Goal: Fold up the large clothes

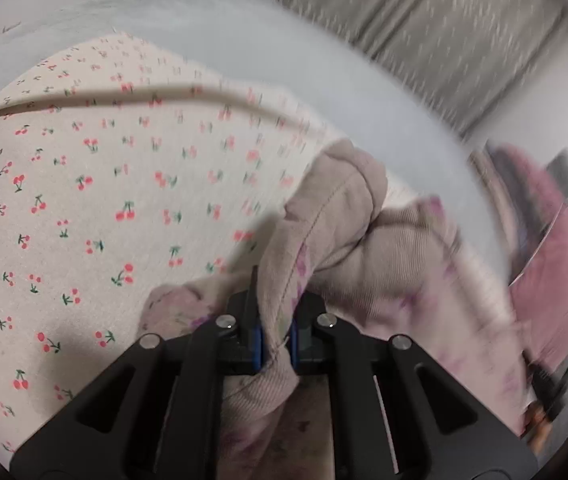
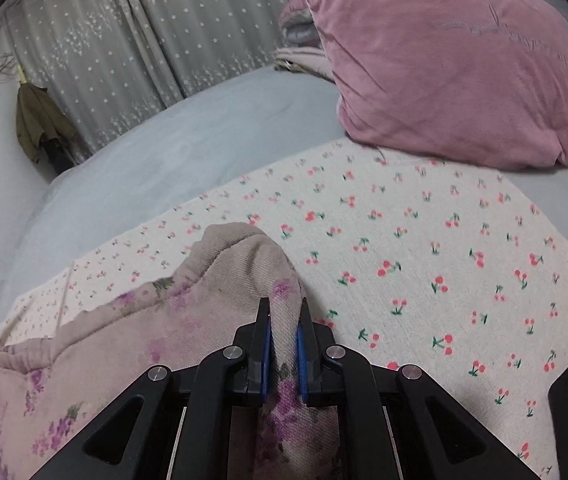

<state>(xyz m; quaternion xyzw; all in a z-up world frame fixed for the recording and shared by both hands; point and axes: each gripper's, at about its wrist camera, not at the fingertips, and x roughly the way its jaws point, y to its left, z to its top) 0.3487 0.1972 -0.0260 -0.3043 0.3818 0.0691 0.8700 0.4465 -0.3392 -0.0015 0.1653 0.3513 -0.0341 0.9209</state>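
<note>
One large garment of beige-pink cloth with purple flower print [image 2: 96, 344] is the thing being folded; it lies bunched on the near side of one cream sheet printed with small red cherries [image 2: 424, 248], which is spread over one pale blue bed cover [image 2: 172, 148]. Two grippers are in view. Black left gripper with blue pads [image 1: 275, 334] is clamped on a stitched edge of the garment, and a rolled fold of the cloth rises just beyond its fingertips. Black right gripper with blue pads [image 2: 285, 320] is also clamped on the garment, with a ridge of cloth between its jaws and a rounded hump of it just beyond. One pink velvet cushion [image 2: 444, 64] lies far right on the bed, its lower corner touching the cherry sheet. One grey curtain with small white stars [image 2: 124, 40] hangs behind the bed, far left. One olive-green piece of clothing [image 2: 40, 120] hangs at the far left
</note>
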